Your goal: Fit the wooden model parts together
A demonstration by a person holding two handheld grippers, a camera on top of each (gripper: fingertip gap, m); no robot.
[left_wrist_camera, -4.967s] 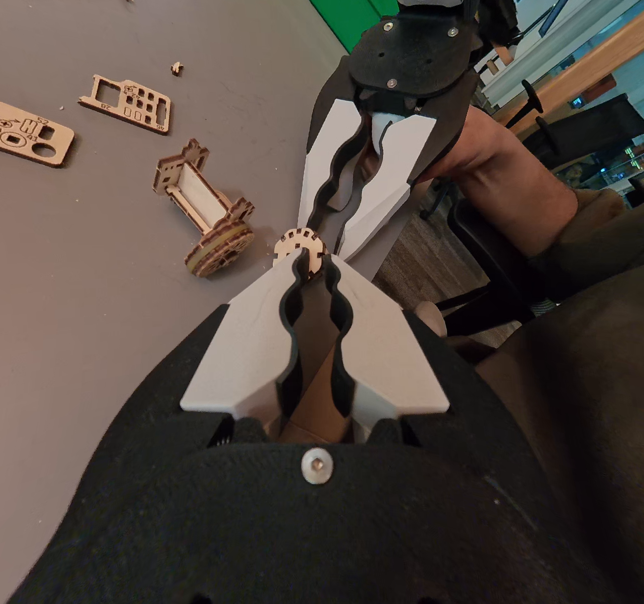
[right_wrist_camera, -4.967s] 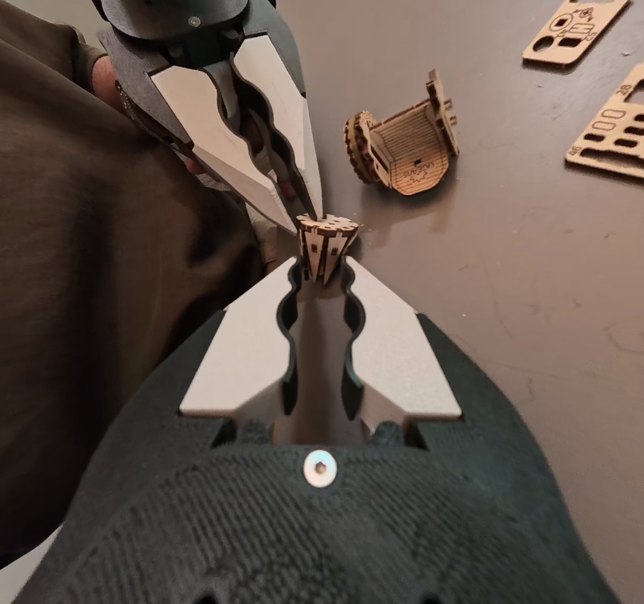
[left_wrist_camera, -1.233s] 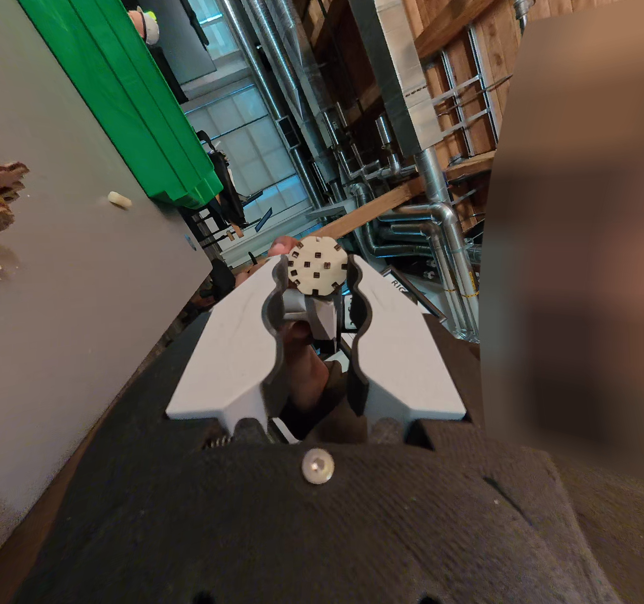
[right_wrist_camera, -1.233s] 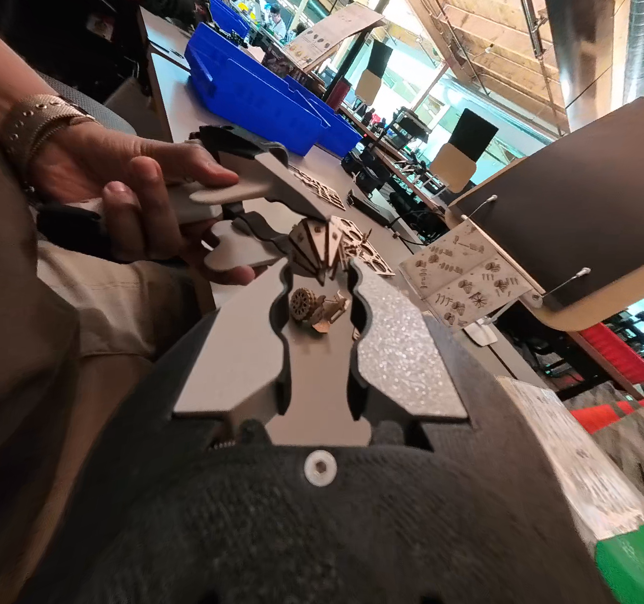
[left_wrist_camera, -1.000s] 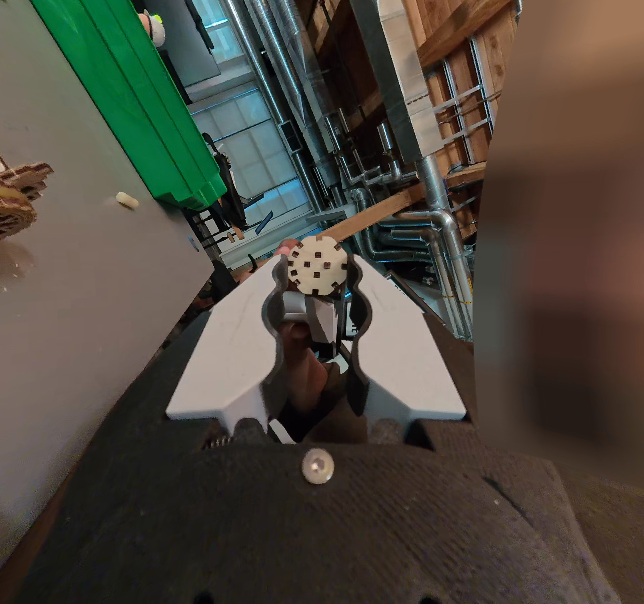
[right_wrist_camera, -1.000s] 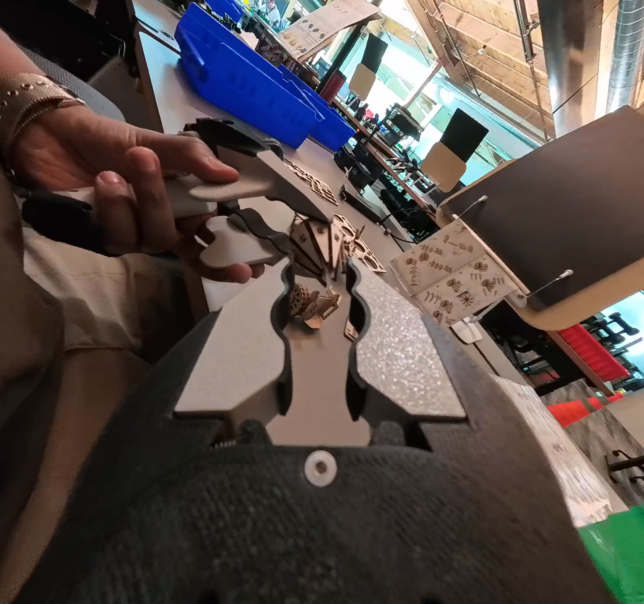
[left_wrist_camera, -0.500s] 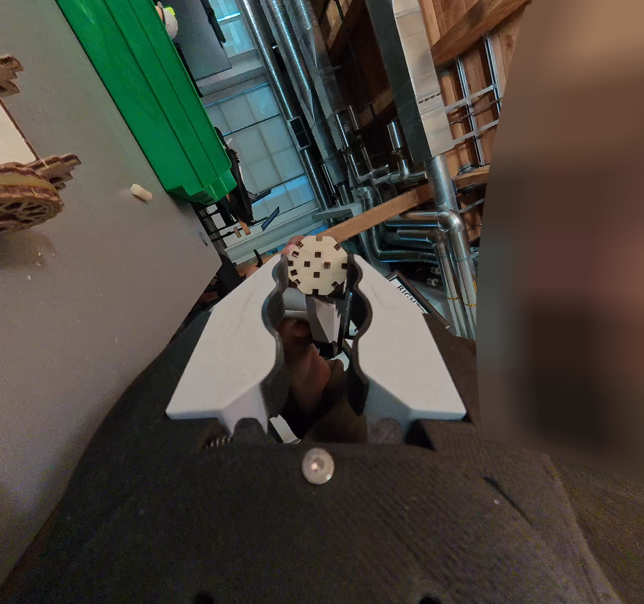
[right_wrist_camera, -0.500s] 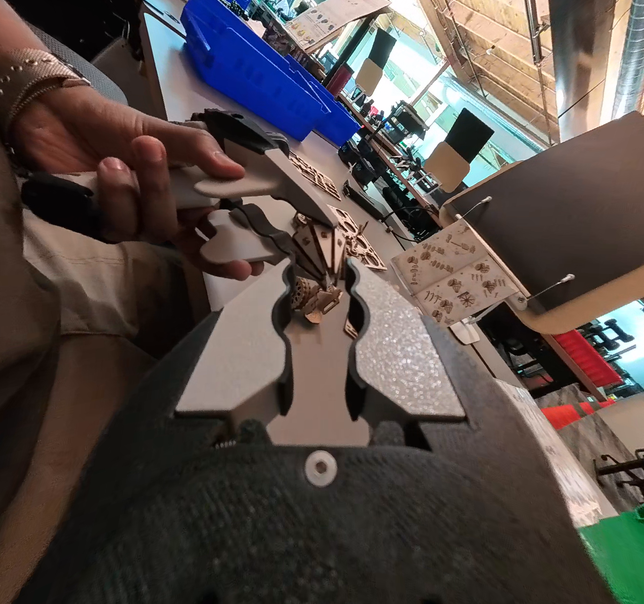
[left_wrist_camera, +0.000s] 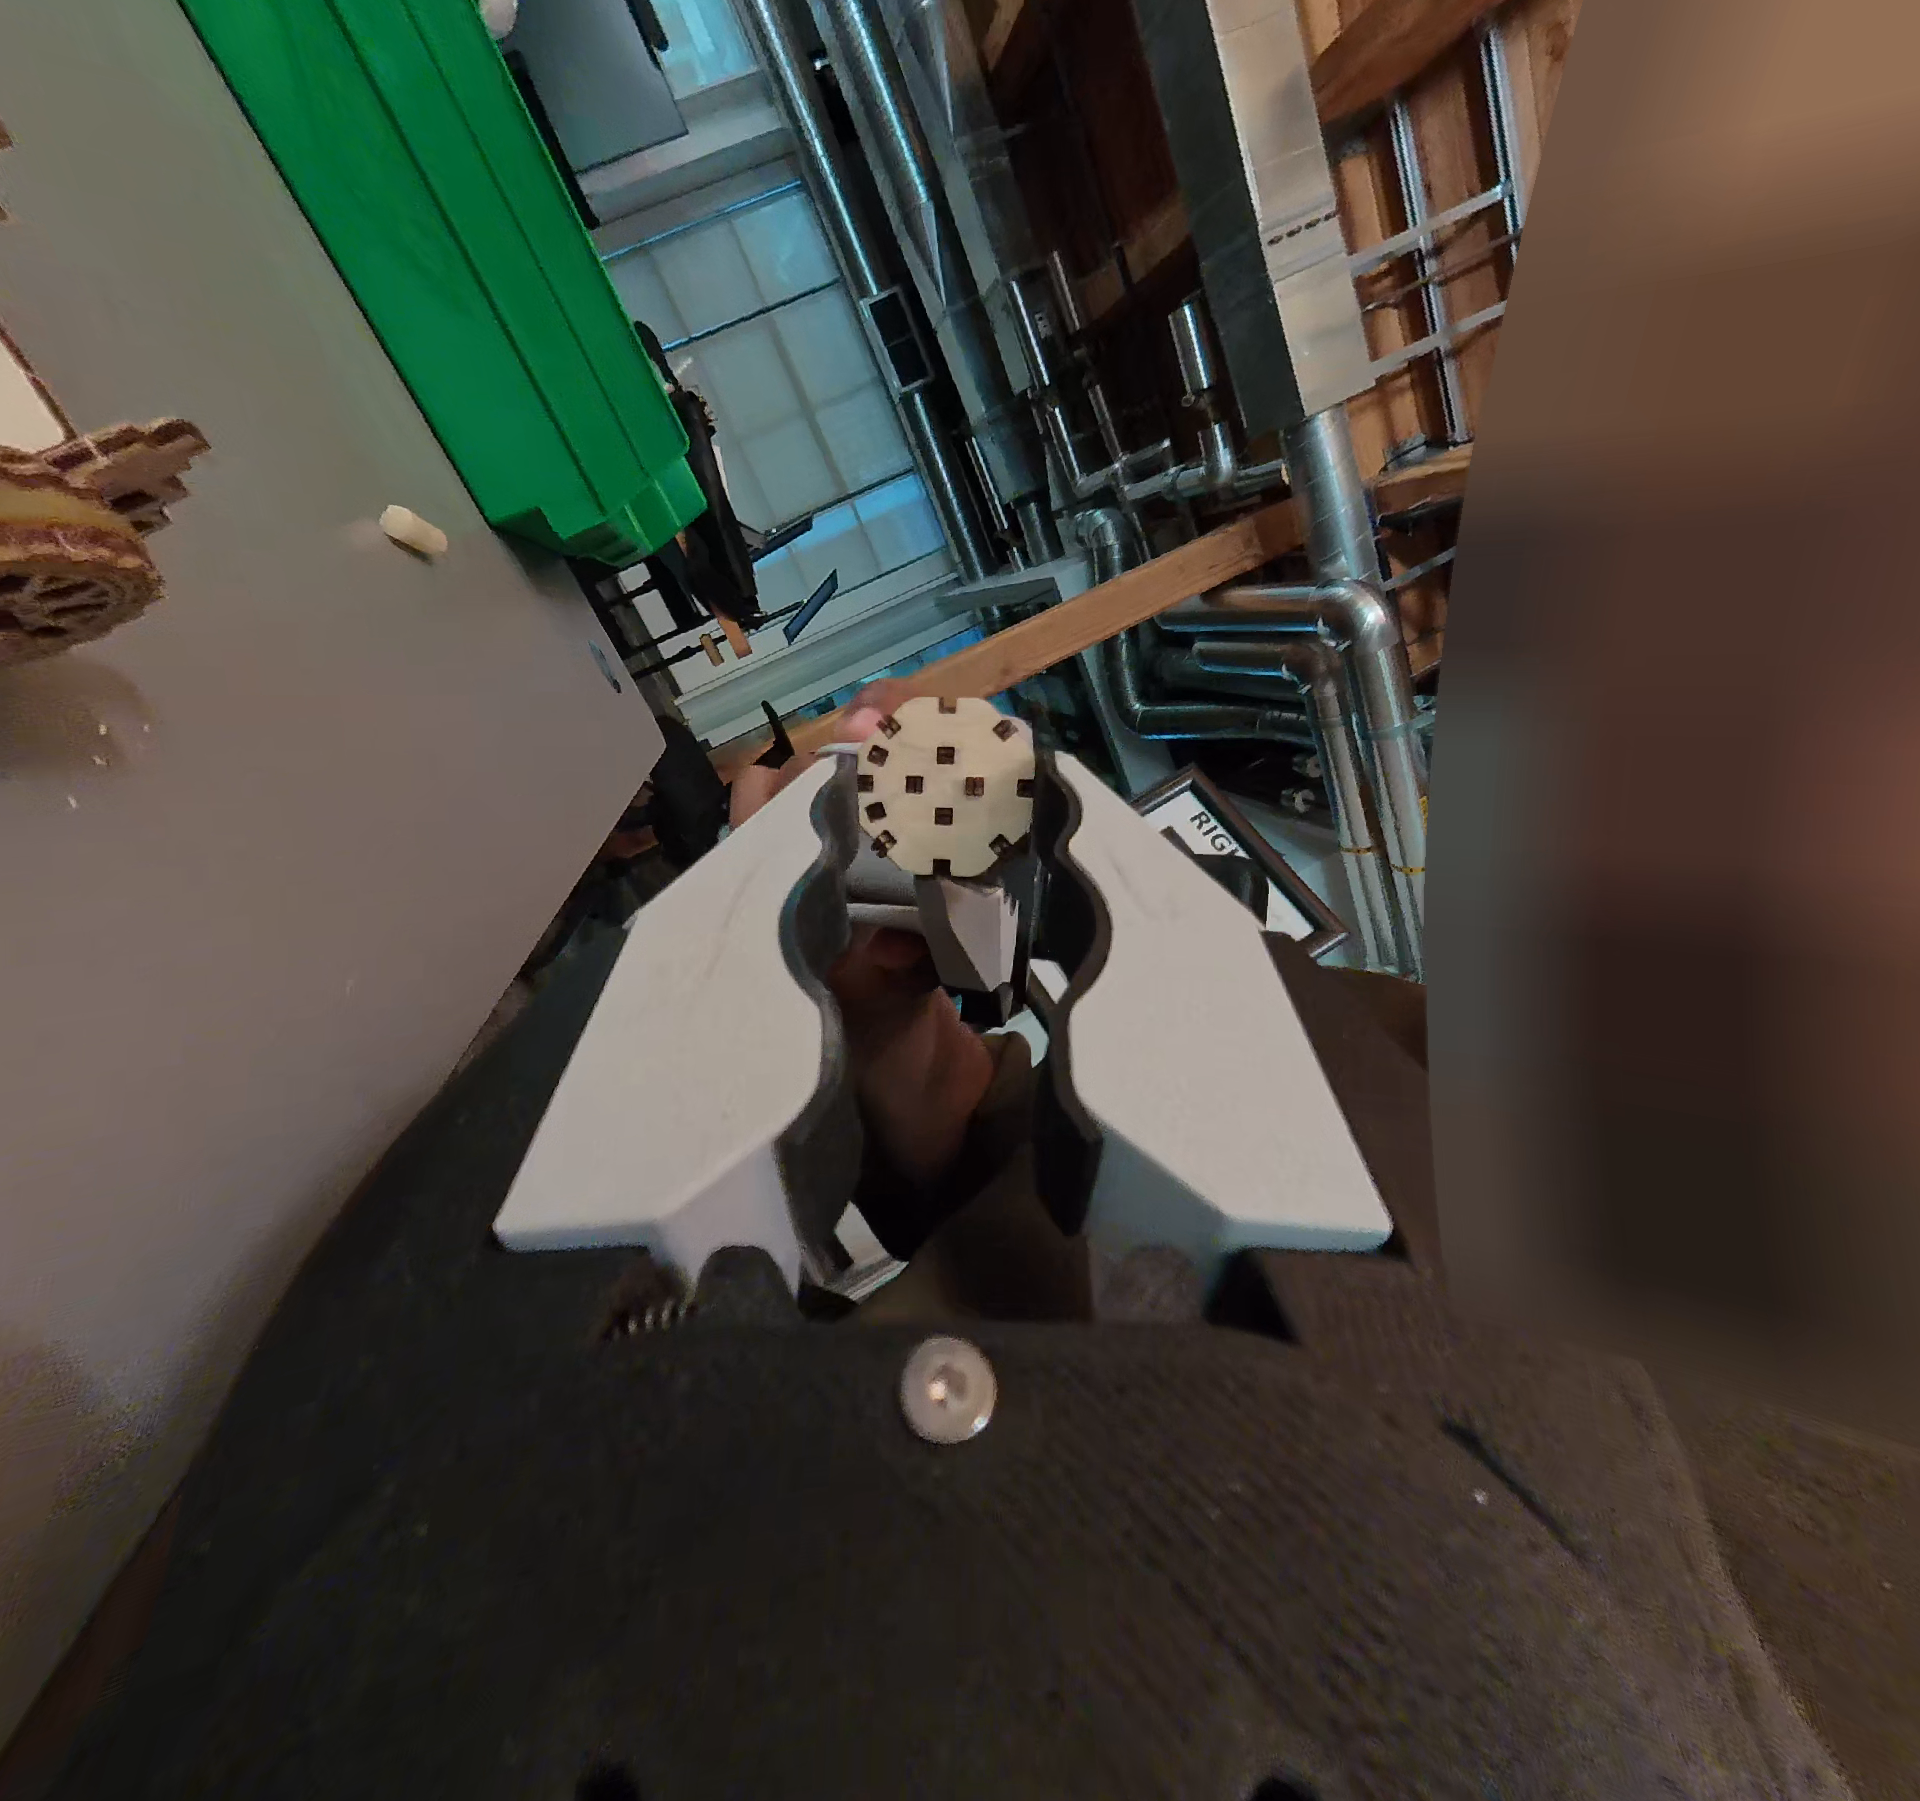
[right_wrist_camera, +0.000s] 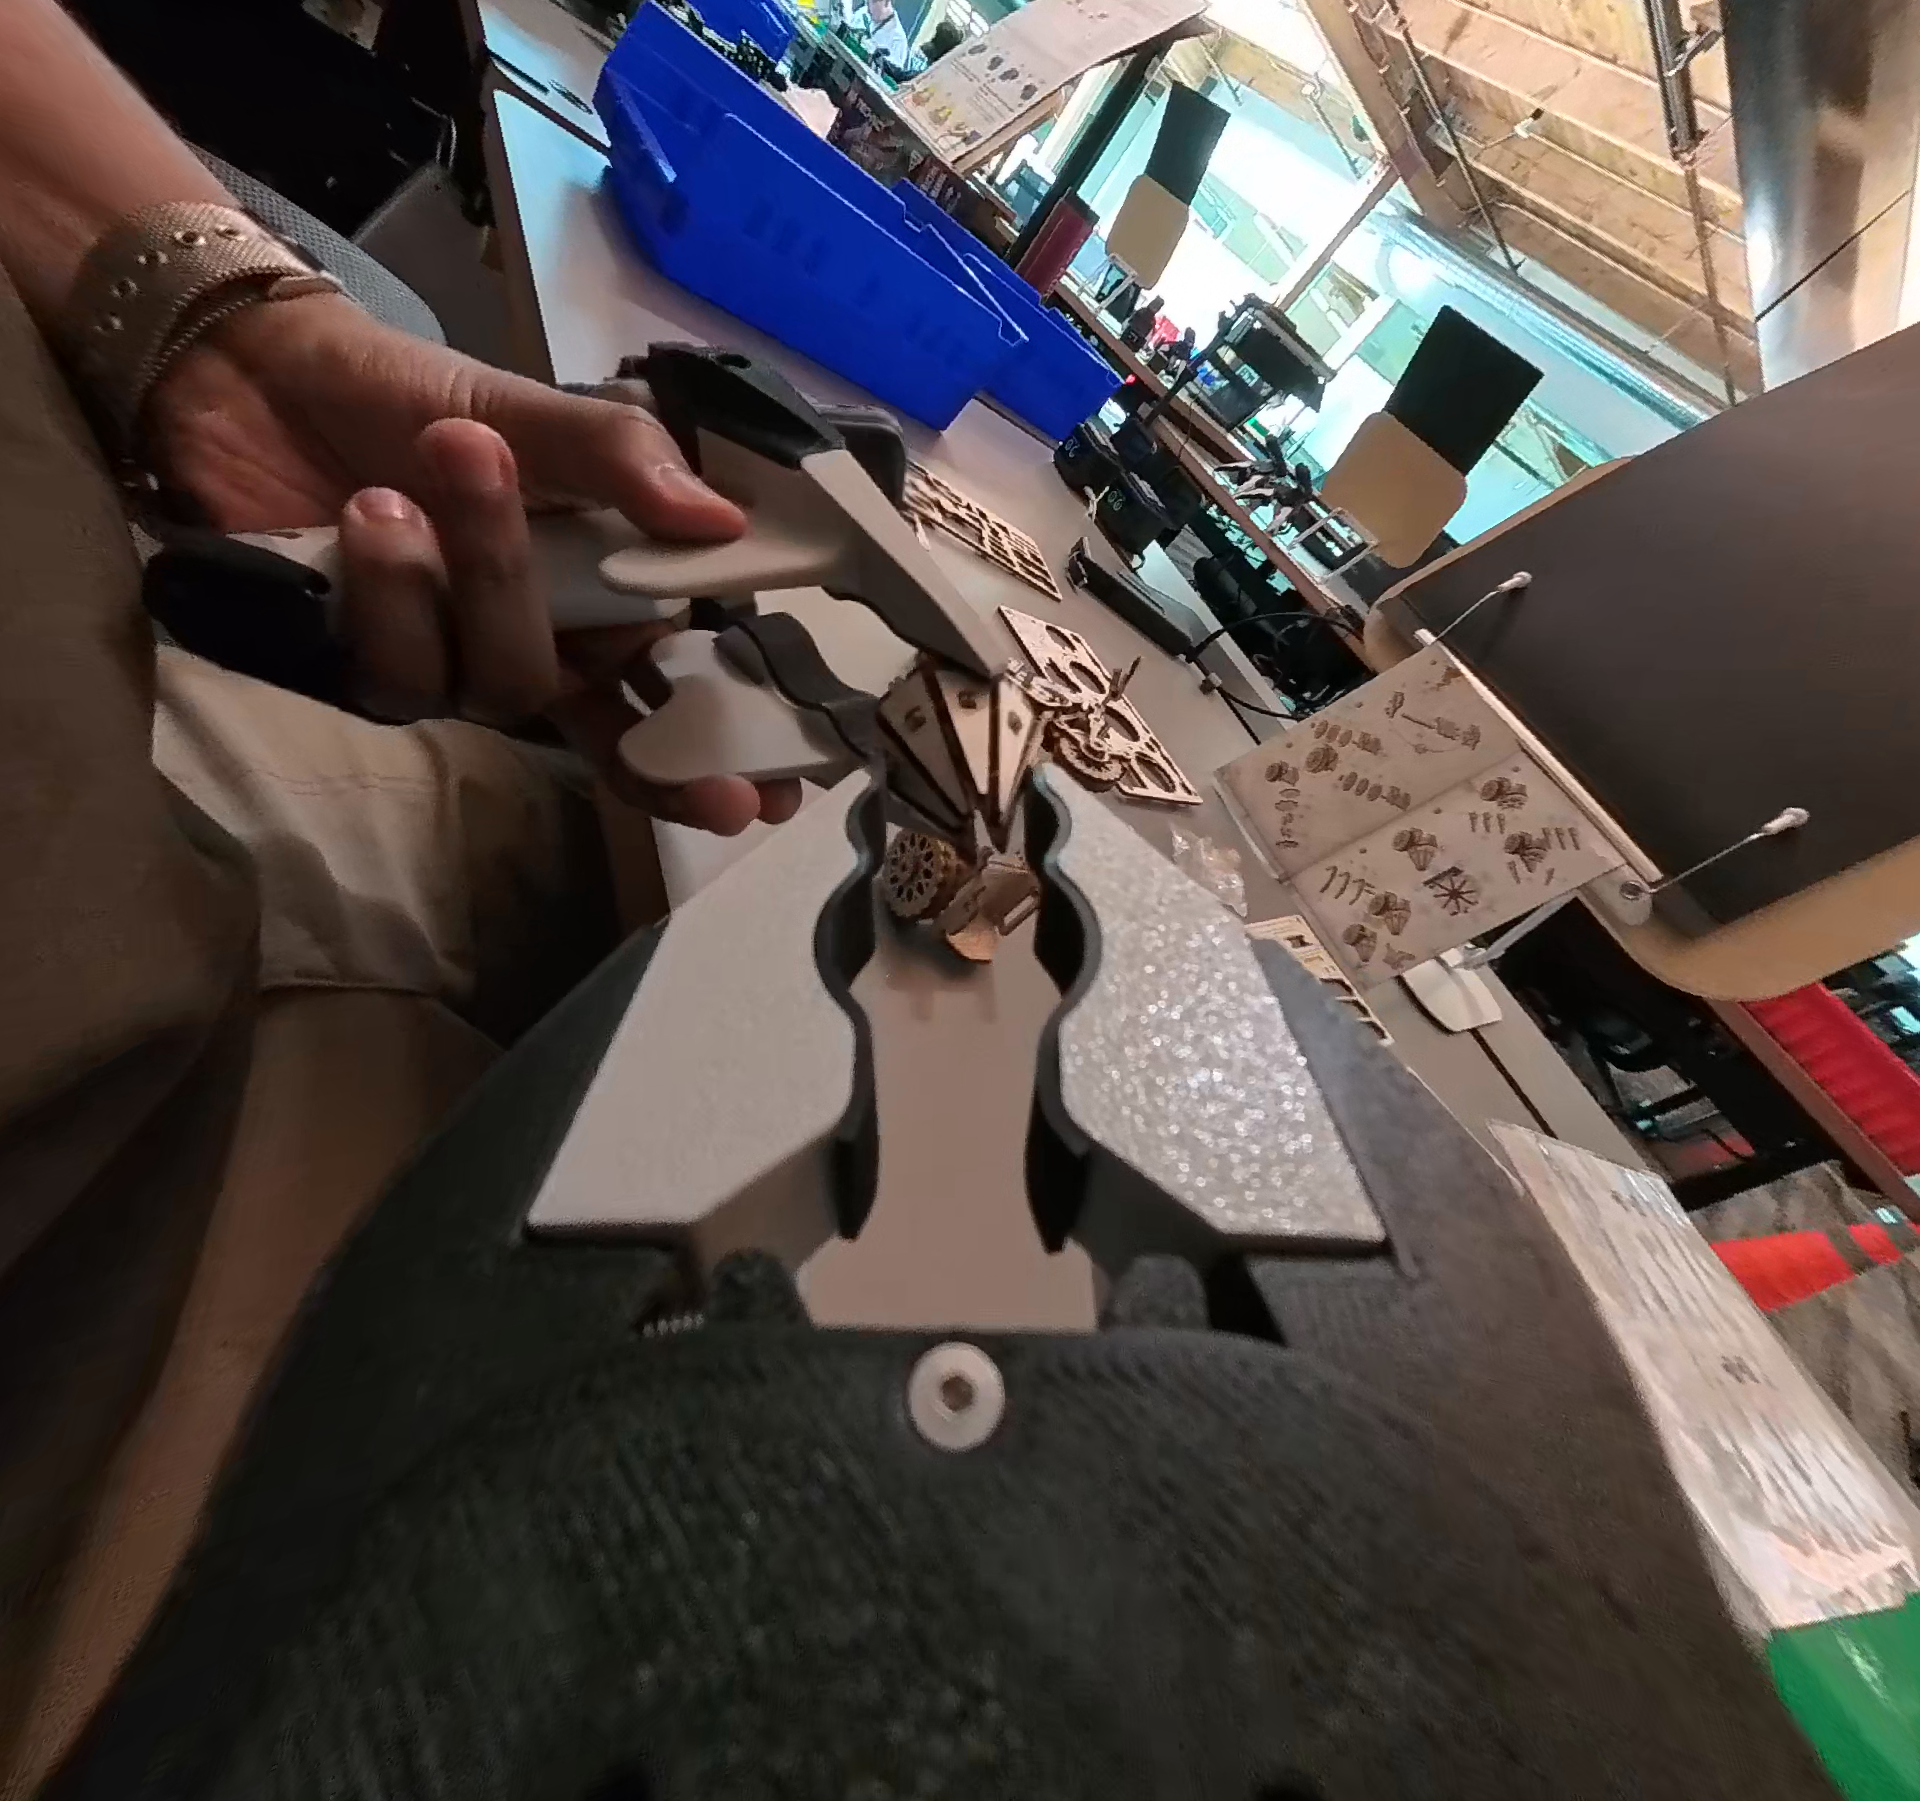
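Note:
A wooden cone-shaped model part is held between both grippers, above the table edge. In the left wrist view its pale round end [left_wrist_camera: 943, 787], dotted with square holes, sits between my left gripper's [left_wrist_camera: 940, 795] fingertips, which are shut on it. In the right wrist view the part's ribbed brown body [right_wrist_camera: 961, 733] narrows down into my right gripper [right_wrist_camera: 951, 795], whose fingertips close on its narrow end. The left gripper [right_wrist_camera: 831, 629] reaches in from the left in a person's hand [right_wrist_camera: 436, 494].
A wooden wheel assembly [right_wrist_camera: 920, 873] lies on the grey table [right_wrist_camera: 935, 1076], with cut-out wooden sheets [right_wrist_camera: 1112, 743] behind. Blue bins [right_wrist_camera: 790, 213] stand farther back. An instruction sheet [right_wrist_camera: 1434, 847] hangs on a stand at right. A green bin [left_wrist_camera: 416, 193], a wooden wheel model [left_wrist_camera: 73, 556] and a white peg [left_wrist_camera: 414, 530] show at left. Less than 4 cm separates the two grippers' tips.
Both grippers have kept hold of the cone part. The pair has shifted slightly, so the wheel model on the table sits farther into the left wrist view.

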